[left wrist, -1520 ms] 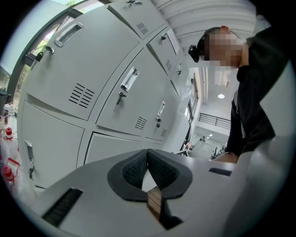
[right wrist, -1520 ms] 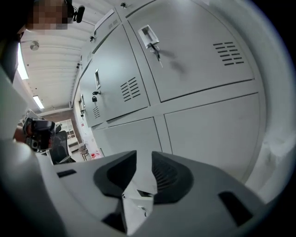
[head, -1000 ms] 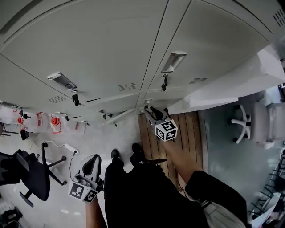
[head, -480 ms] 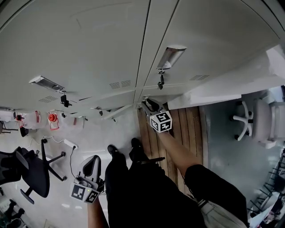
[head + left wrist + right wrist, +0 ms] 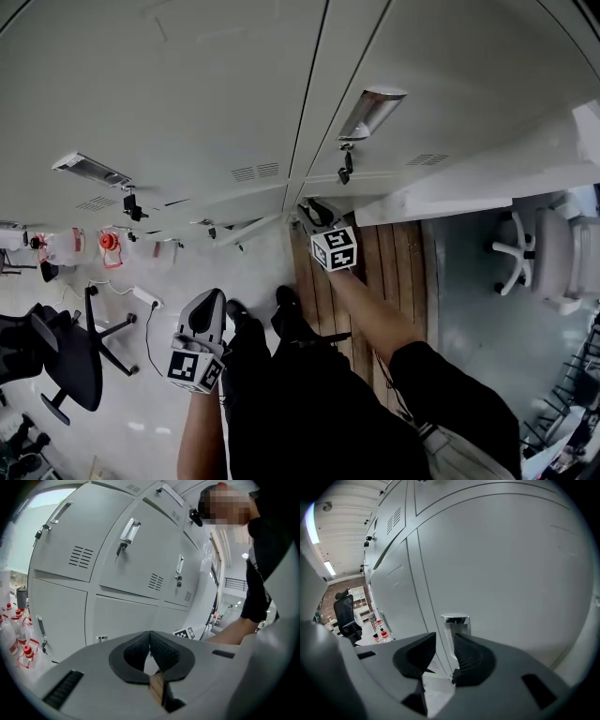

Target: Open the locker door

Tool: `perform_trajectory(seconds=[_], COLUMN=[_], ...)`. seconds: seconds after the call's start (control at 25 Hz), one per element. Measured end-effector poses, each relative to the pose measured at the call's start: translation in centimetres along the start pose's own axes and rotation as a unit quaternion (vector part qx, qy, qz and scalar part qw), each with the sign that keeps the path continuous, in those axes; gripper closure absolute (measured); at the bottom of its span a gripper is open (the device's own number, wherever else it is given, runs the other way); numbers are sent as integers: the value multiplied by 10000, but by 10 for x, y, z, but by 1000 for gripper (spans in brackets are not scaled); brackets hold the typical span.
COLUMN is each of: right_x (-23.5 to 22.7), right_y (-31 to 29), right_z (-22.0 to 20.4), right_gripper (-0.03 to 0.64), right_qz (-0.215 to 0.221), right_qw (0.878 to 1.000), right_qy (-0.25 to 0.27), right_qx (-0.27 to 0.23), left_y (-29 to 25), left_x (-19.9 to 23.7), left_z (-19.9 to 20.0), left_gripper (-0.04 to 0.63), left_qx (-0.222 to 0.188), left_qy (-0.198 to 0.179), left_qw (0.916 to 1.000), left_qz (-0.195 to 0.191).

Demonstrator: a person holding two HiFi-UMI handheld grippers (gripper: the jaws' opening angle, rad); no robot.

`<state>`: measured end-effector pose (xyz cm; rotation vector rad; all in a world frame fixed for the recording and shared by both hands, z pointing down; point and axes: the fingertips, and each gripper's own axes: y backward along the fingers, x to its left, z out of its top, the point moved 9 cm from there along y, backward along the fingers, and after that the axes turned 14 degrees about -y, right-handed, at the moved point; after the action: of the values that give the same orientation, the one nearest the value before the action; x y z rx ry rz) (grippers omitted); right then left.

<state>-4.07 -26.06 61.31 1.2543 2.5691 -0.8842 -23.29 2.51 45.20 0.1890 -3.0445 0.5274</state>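
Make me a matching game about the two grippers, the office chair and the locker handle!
Things:
1. left gripper
2. right gripper
3. office chair
4. locker handle

Colour or state:
A. shiny silver
B. jaws apart
C. black
D. jaws together

Pairs: 1-D, 2-B, 3-C, 4-A

bright even light, heavy fisheye bending at edges
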Motion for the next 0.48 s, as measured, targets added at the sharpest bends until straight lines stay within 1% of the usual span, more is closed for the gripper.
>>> perform_trajectory(seconds=[0.24, 0.48], right_x=[-3, -2], right_y=[-3, -6], right_z=[-4, -3], right_gripper=[486, 486], right_qz=[-96, -33], right_qw=[9999, 9998], right_qy=[36, 165], right_qx=[-27, -60], left_y=[-32, -51], left_x=[11, 13], left_z=[-20, -27], left_gripper=[580, 580], left_qx=[200, 423], left_qy=[47, -112], left_qw=[9995, 9990], left_qz=[226, 19])
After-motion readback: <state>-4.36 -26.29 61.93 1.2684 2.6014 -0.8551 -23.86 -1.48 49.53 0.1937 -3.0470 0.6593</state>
